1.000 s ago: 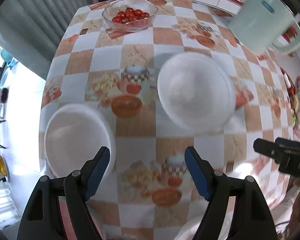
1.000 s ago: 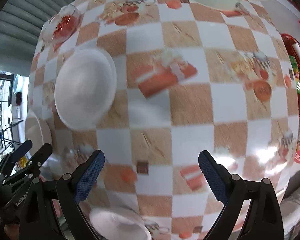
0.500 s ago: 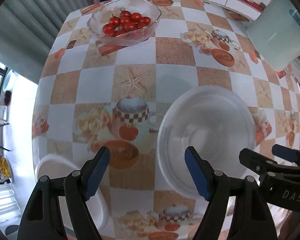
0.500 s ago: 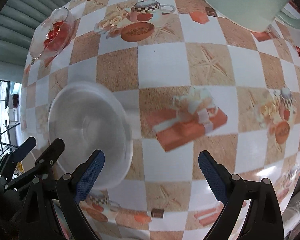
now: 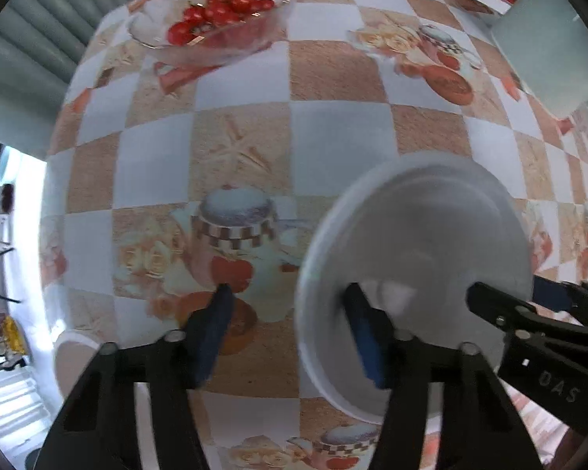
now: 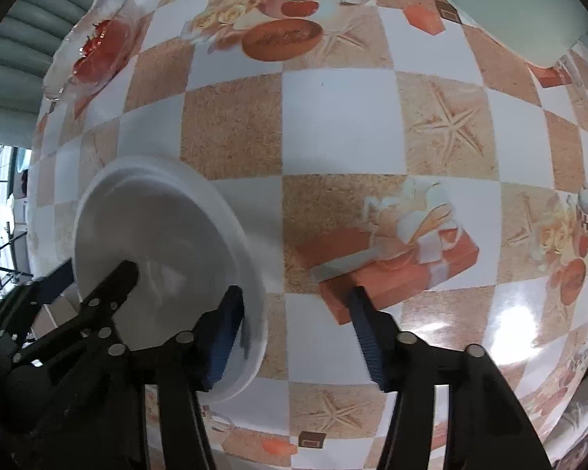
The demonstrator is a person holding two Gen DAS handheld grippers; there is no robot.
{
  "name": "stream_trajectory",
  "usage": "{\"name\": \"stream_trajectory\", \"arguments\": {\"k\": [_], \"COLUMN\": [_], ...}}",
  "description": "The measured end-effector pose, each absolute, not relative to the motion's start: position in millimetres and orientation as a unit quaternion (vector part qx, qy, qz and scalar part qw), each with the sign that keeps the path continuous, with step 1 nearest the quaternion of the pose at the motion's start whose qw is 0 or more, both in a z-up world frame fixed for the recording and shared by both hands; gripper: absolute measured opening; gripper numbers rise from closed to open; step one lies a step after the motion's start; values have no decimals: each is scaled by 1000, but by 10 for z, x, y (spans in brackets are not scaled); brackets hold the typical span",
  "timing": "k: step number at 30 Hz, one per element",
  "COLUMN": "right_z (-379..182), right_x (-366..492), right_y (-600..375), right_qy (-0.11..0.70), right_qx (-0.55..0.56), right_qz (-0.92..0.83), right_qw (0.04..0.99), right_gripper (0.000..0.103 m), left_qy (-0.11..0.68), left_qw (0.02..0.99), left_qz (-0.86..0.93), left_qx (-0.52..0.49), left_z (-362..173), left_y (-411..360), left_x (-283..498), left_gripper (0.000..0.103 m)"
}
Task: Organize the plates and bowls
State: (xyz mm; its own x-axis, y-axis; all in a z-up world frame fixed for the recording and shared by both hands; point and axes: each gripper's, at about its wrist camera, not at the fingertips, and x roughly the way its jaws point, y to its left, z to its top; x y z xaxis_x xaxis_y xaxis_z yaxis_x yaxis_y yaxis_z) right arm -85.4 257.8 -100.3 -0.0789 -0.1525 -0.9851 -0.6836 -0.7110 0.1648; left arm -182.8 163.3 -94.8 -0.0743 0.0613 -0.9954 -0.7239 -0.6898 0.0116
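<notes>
A white bowl (image 5: 423,243) stands upright on the checked tablecloth (image 5: 333,145). My left gripper (image 5: 290,325) points down over its left rim, one blue pad inside the bowl and one outside over the cloth. Its jaws are closing, and the pads do not touch the rim. In the right wrist view the same bowl (image 6: 153,243) has my right gripper (image 6: 294,329) astride its right rim, jaws also closing with no contact. Each view shows the other gripper's black fingers (image 5: 501,309) at the bowl's far side.
A glass dish of cherry tomatoes (image 5: 215,19) sits at the far left of the table. A pale green jug (image 6: 521,4) stands at the far right. Another white bowl (image 5: 74,364) lies near the table's left edge, close behind my left gripper.
Both grippers have come down and forward to the white bowl and now straddle its opposite rims. Both pairs of jaws have narrowed. The bowl has not moved.
</notes>
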Motion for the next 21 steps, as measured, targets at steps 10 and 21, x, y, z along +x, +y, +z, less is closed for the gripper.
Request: {"name": "stream_trajectory", "arguments": {"k": [10, 21], "right_z": [-1040, -1152], "right_x": [-739, -196], "right_y": [2342, 1817], "right_qy": [339, 345], "right_qx": [-661, -679], "right_qz": [647, 629], "right_qw": [171, 158], "right_gripper": [16, 17], "left_qy": [272, 300], "left_qw": [318, 334], "left_qz": [656, 641], "left_qx": [-628, -623], "left_z": [-956, -977], "left_y": [1619, 1091], "left_x": [-1589, -863], "left_gripper": [28, 28]}}
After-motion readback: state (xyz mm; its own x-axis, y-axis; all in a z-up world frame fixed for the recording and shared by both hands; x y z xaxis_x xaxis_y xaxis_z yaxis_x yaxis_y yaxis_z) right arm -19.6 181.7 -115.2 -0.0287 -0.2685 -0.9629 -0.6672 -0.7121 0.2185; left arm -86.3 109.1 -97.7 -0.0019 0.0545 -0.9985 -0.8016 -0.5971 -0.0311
